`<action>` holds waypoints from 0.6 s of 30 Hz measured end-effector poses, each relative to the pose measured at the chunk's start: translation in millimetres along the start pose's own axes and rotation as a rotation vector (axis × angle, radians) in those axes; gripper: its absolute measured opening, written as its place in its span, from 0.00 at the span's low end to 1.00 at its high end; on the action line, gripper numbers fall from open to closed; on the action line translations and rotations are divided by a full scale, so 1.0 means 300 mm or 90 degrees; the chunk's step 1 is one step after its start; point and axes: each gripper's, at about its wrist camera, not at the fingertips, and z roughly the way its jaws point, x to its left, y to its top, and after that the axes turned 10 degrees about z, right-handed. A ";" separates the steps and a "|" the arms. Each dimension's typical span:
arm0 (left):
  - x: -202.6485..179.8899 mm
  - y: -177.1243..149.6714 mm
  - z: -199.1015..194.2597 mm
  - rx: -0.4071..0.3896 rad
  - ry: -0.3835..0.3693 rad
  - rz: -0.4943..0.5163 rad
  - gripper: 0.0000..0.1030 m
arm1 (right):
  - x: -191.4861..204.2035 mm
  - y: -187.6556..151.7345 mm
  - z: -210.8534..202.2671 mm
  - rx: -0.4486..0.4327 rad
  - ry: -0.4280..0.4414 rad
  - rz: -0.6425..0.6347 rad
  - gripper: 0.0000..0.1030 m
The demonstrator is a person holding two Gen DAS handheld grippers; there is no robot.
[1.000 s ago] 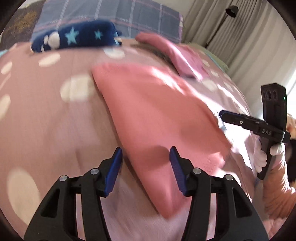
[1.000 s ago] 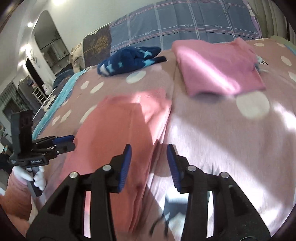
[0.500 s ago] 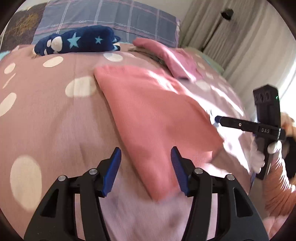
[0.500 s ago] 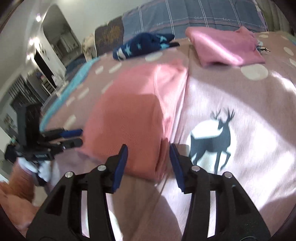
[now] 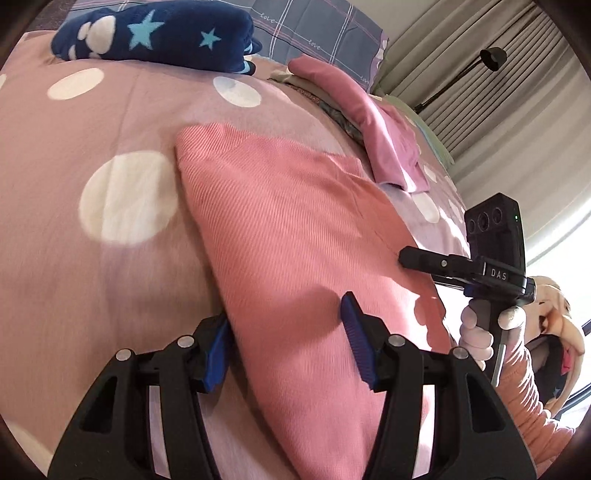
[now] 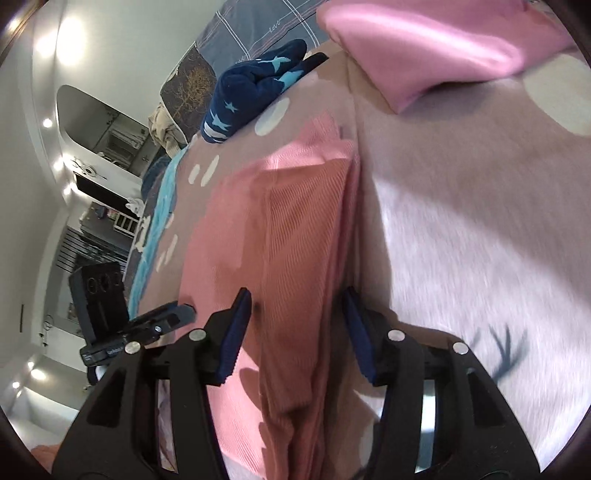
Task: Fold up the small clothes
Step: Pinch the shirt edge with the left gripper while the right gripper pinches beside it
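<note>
A folded salmon ribbed garment (image 5: 295, 229) lies on the pink dotted bedspread (image 5: 92, 277). My left gripper (image 5: 286, 345) is open and straddles the garment's near left corner; one pad sits at the cloth's edge and the other rests on top. My right gripper (image 6: 295, 328) straddles the garment's (image 6: 295, 240) stacked right edge. Its jaws are opening, with the layered cloth between them and not pinched. In the left wrist view, the right gripper (image 5: 410, 258) touches the garment's right edge, held by a white-gloved hand (image 5: 476, 332). The left gripper (image 6: 177, 314) shows at the garment's other side.
A navy star-print garment (image 5: 155, 33) and a folded pink garment (image 5: 380, 136) lie farther up the bed. A plaid pillow (image 5: 314, 33) is behind them. Curtains (image 5: 498, 122) and a floor lamp (image 5: 491, 59) stand at the right. A deer print (image 6: 498, 354) marks the bedspread.
Both grippers have pushed forward and down onto the salmon garment's near end, one at each side edge. The right gripper rolled and its jaws spread wider.
</note>
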 end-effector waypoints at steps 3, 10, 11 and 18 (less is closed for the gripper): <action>0.015 0.035 0.030 0.001 -0.008 -0.001 0.55 | 0.013 0.046 0.033 0.011 -0.001 -0.008 0.50; 0.036 0.084 0.070 -0.006 -0.023 0.010 0.55 | 0.046 0.124 0.110 0.021 -0.006 -0.052 0.50; 0.033 0.088 0.075 -0.007 -0.018 0.015 0.55 | 0.049 0.129 0.118 0.019 -0.006 -0.057 0.50; -0.050 0.098 0.020 -0.046 0.048 0.073 0.24 | 0.085 0.121 0.136 -0.019 -0.050 -0.090 0.29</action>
